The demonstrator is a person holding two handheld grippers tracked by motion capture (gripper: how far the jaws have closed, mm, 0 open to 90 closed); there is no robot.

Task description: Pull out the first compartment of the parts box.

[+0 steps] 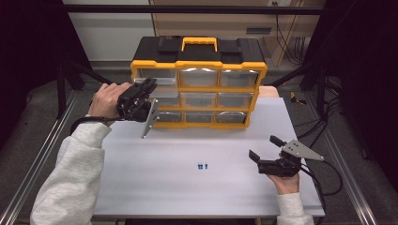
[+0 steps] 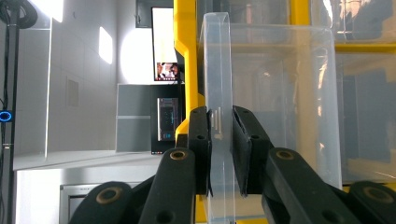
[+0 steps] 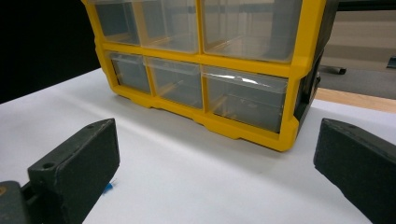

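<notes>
The left hand-held gripper (image 1: 146, 87) is at the far left of the surface (image 1: 187, 150), at the left column of the yellow and black drawer cabinet (image 1: 199, 89). In the left gripper view its two black jaws are pinching the thin front edge of a clear plastic drawer (image 2: 219, 93), one jaw on each side of the lip, so the grip looks firm. From the high view this drawer sits in the upper part of the left column, and it seems to stand a little out of the frame, though I cannot tell how far. The right hand-held gripper (image 1: 265, 150) rests on the near right of the surface with its jaws spread wide and nothing between them. Two small blue parts (image 1: 202, 166) lie on the surface between the person and the cabinet, well apart from both grippers. I judge that the step in hand is the pulling open of this drawer. The next move calls for a straight pull toward the near side, keeping the pinch steady so the lip does not slip, and the cabinet may slide if nothing holds it.
</notes>
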